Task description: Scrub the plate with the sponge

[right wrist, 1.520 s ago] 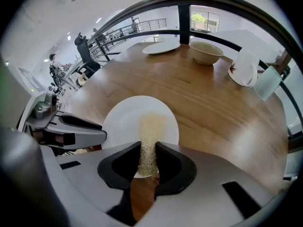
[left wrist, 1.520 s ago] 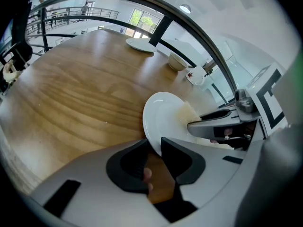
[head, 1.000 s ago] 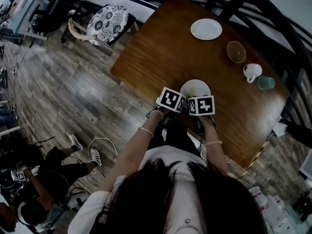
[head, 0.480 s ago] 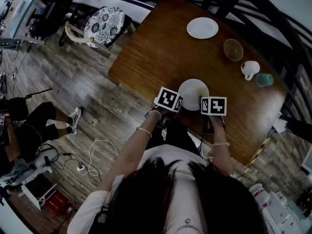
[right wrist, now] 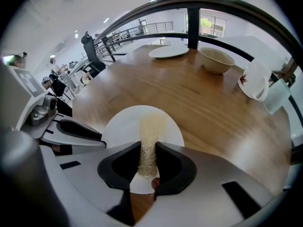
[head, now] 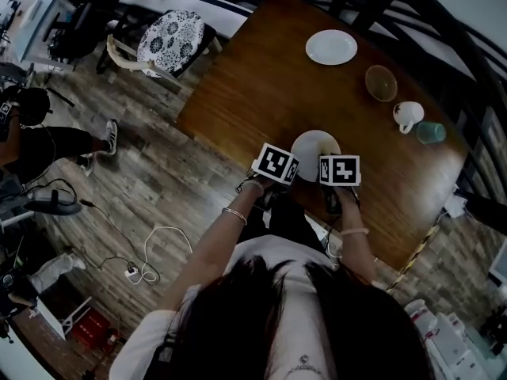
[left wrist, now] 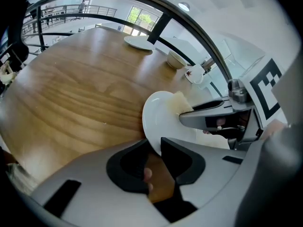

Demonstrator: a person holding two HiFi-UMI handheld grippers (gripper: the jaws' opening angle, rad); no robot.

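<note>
Scrubbing is under way. The left tool (left wrist: 158,151) is clamped on the near rim of the plate (left wrist: 163,115), with the white edge pinched between its two dark jaws. The plate reaches out just ahead of that tool over the table (left wrist: 80,93); whether its far side rests on the wood I cannot tell. The right tool (right wrist: 149,159) is closed on the sponge (right wrist: 150,135), a pale yellow strip that sticks out ahead of its jaws and lies across the plate's face as far as the far rim. The right tool hangs over the plate just to the right of the left tool.

The next move probably calls for pressing the sponge down and drawing it sideways over the bare white areas either side of it. Meanwhile the left tool must keep a firm hold on the rim so the plate neither slides nor twists out of its grip
</note>
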